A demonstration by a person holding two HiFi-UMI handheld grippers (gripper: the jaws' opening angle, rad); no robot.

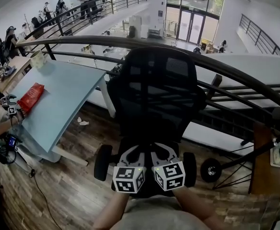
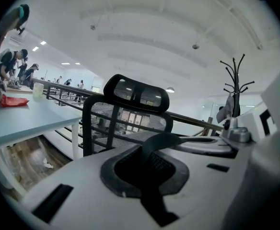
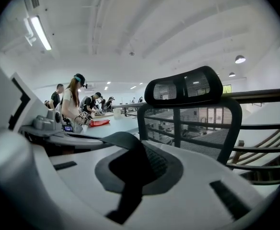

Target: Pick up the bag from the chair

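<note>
1. Left gripper (image 1: 132, 152): in its own view (image 2: 147, 166) I read the 2 jaws as closed together. It is held low over the front of the chair seat.
2. Right gripper (image 1: 162, 151): its 2 jaws are likewise closed together (image 3: 140, 166). It sits just beside the left gripper, with the marker cubes nearly touching.
3. Dark fold (image 2: 171, 139) (image 3: 118, 140): 1 strip of dark material runs from each jaw line toward the other gripper. I cannot tell whether it is pinched or only lying there.
4. Bag: I cannot separate it from the black seat, which the grippers largely hide. The dark fold is the only candidate.
5. Chair (image 1: 154, 90): 1 black mesh office chair, upright, with its seat toward me and a headrest (image 2: 137, 92) on top. It stands off the table's right edge.
6. Table (image 1: 63, 97): 1, with a light blue top.
7. Red packet (image 1: 30, 97): 1, lying flat near the table's left edge.
8. Pale cup (image 1: 38, 59): 1, at the table's far left corner.
9. Railing (image 1: 216, 66): a dark curved rail behind the chair.
</note>
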